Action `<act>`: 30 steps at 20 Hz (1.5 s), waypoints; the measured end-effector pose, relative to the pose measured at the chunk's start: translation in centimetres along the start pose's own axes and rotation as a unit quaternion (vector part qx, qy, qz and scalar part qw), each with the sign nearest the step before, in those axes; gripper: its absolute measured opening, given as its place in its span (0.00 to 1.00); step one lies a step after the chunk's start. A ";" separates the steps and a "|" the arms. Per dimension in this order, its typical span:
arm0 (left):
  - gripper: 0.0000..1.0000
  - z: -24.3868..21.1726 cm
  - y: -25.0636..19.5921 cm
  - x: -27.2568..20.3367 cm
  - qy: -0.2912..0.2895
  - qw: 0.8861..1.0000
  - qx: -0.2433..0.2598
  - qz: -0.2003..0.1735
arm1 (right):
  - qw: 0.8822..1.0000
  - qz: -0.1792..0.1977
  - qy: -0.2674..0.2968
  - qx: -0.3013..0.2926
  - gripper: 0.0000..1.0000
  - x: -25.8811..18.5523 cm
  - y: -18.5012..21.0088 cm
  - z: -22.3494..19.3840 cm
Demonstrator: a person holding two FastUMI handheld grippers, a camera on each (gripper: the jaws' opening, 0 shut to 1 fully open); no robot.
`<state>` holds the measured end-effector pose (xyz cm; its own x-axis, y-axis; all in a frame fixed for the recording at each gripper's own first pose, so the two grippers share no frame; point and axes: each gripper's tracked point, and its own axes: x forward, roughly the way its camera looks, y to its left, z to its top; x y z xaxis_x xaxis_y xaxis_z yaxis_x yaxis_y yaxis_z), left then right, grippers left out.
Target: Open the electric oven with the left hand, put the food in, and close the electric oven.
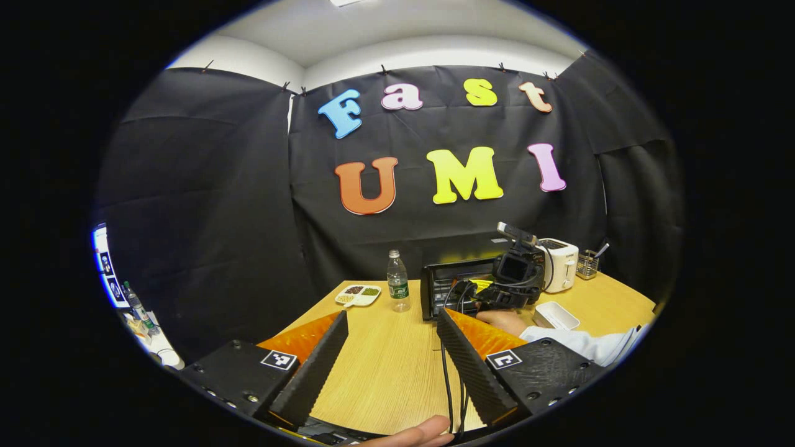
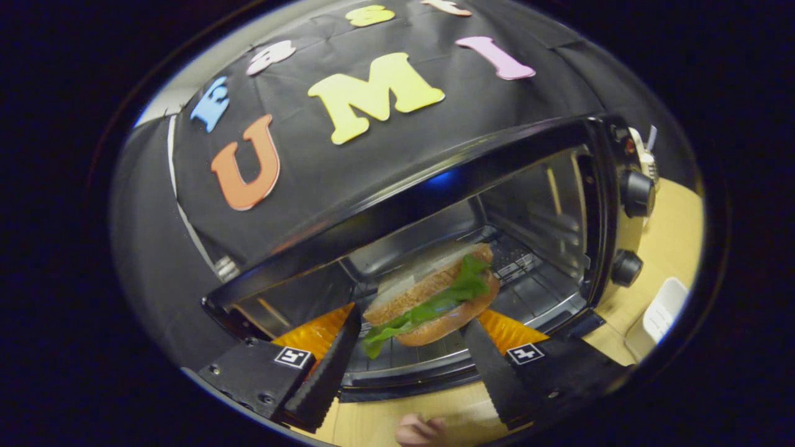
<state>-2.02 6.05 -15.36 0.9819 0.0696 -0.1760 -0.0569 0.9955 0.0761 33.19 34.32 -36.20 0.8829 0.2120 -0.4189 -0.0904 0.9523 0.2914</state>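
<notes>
The black electric oven [image 2: 428, 186] stands open in the right gripper view, its door [image 2: 404, 375] folded down under my fingers. My right gripper [image 2: 413, 320] is shut on a sandwich [image 2: 435, 295] of brown bread and lettuce, held at the oven's mouth just above the wire rack [image 2: 534, 292]. In the left gripper view the oven [image 1: 442, 282] sits far across the wooden table [image 1: 385, 372], with the other gripper's body [image 1: 514, 273] and a hand [image 1: 504, 321] in front of it. My left gripper [image 1: 392, 318] hovers open over the table's near part, with nothing between its fingers.
A water bottle [image 1: 398, 280] and a white divided dish [image 1: 358, 294] of beans stand left of the oven. To its right are a white toaster [image 1: 561, 264], a white box [image 1: 556, 315] and a mesh holder [image 1: 587, 266]. Two knobs [image 2: 636, 194] line the oven's right side.
</notes>
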 end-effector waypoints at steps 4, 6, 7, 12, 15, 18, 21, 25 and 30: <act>0.95 -0.1 -0.5 0.1 0.009 1.000 -0.010 -0.002 | 0.991 -0.009 0.091 -0.093 1.00 -0.1 0.4 -1.7; 0.95 0.0 -0.9 -0.2 0.012 1.000 -0.011 -0.006 | 0.982 -0.009 0.133 -0.131 1.00 -0.6 0.4 -2.6; 0.95 0.1 -0.9 -0.3 0.012 1.000 -0.010 -0.006 | 0.978 -0.010 0.147 -0.145 1.00 -0.8 0.7 -2.8; 0.95 0.3 -1.3 -0.7 0.008 1.000 -0.012 -0.009 | 0.970 0.011 0.184 -0.155 1.00 -3.5 0.7 -3.1; 0.95 0.1 -1.1 -0.3 0.010 1.000 -0.016 -0.010 | 0.968 0.030 0.194 -0.154 1.00 -5.7 0.5 -2.8; 0.95 -0.1 -0.3 0.4 0.012 1.000 -0.023 -0.002 | 0.971 0.055 0.174 -0.157 1.00 -8.2 0.7 -1.4; 0.95 -0.6 0.1 1.4 0.018 0.999 -0.038 0.002 | 0.975 0.073 0.127 -0.170 1.00 -12.0 0.2 0.9; 0.95 -1.2 0.4 3.1 0.027 0.998 -0.047 0.009 | 0.981 0.071 0.037 -0.175 1.00 -17.9 -1.7 5.1; 0.95 -0.9 -0.5 5.5 0.026 0.999 -0.043 0.004 | 0.982 0.070 -0.075 -0.161 1.00 -25.8 -5.0 11.1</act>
<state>3.27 6.03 -17.28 0.9710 0.0779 -0.2260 -0.0815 0.9966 -0.0068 15.98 21.66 -17.25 0.9068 0.3350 -0.2561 -0.3363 0.9409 0.0402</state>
